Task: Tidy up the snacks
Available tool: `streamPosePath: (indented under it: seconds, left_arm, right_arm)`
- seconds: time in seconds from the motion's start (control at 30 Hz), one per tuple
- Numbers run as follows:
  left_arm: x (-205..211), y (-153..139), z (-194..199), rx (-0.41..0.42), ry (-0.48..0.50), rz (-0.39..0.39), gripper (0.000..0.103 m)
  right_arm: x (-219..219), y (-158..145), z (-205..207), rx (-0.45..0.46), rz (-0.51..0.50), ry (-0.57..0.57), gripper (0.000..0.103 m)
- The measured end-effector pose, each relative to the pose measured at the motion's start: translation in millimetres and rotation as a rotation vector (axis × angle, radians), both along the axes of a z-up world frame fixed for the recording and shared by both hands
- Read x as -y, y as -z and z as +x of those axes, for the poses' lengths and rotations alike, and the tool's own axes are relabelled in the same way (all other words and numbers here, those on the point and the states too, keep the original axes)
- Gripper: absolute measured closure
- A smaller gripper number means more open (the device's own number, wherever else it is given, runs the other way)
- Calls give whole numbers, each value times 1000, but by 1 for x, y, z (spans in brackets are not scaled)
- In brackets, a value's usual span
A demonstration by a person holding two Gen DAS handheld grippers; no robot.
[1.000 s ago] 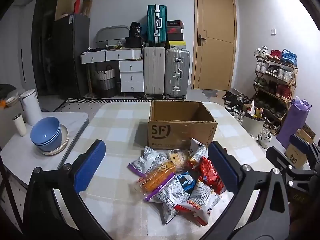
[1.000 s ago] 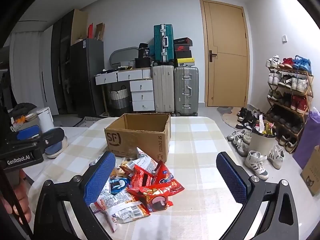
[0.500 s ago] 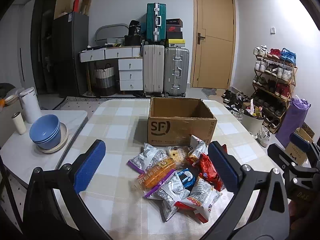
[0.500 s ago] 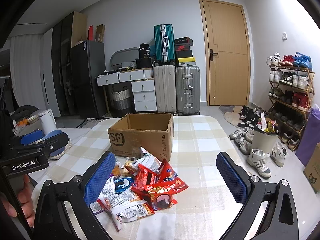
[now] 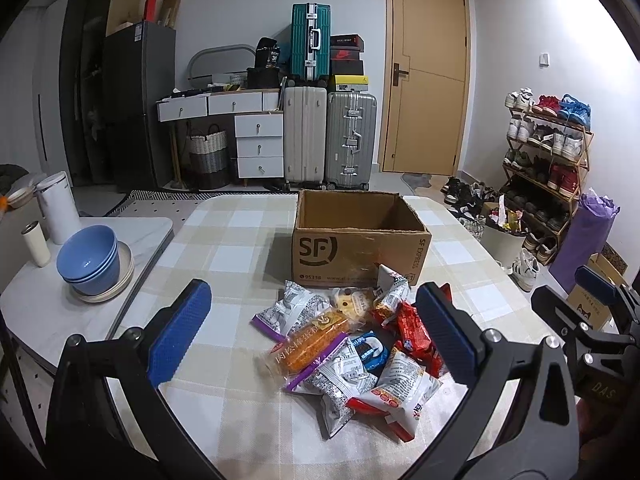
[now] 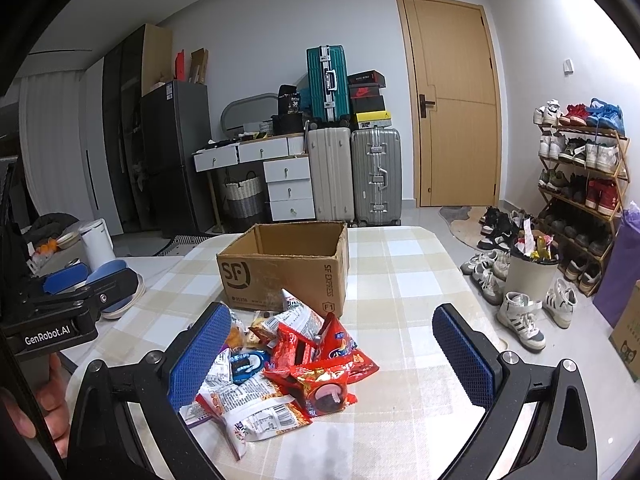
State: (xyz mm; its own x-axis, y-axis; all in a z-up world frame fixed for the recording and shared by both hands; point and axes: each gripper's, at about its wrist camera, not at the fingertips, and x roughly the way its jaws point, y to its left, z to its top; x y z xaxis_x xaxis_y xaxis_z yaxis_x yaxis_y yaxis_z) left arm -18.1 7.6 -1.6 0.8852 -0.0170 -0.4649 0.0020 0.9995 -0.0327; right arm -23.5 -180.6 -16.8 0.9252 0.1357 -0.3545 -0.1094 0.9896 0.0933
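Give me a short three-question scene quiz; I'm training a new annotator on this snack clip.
1. True or false: the cardboard box already holds snacks.
2. Which gripper's jaws are open: A left only, B right only, C both?
3. Fill in: the snack pile lies on the table in ___ of the box.

Key: 1 false, its visible interior looks empty; 2 C, left gripper and right gripper both gape, holding nothing; 3 front.

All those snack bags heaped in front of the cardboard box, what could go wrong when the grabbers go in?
The snack packets overlap, so the open left gripper might pinch two at once or drag neighbours. A hard squeeze could crush the orange-wrapped cake. The right gripper hovers over the same pile, so the two could collide.
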Motion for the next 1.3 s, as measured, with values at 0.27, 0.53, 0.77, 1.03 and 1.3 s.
streamPosePath:
  seconds: [0.27, 0.53, 0.77, 1.03, 1.3]
  left_arm:
    - [-1, 4, 2, -12, -1, -3, 1]
    - [-1, 12, 5, -34, 3, -4, 1]
    - [0, 22, 13, -66, 3, -3, 1]
    - [1, 22, 13, -67, 5, -3, 1]
    - [2, 27, 15, -76, -2, -4, 1]
  right_arm:
    - [1, 8, 3, -17, 17, -1, 0]
    - [5, 10, 4, -34, 31, -3, 0]
    - [5, 12, 7, -55, 31, 1, 0]
    - [6, 12, 6, -51, 36, -2, 0]
    - [4, 12, 6, -53, 37, -4, 0]
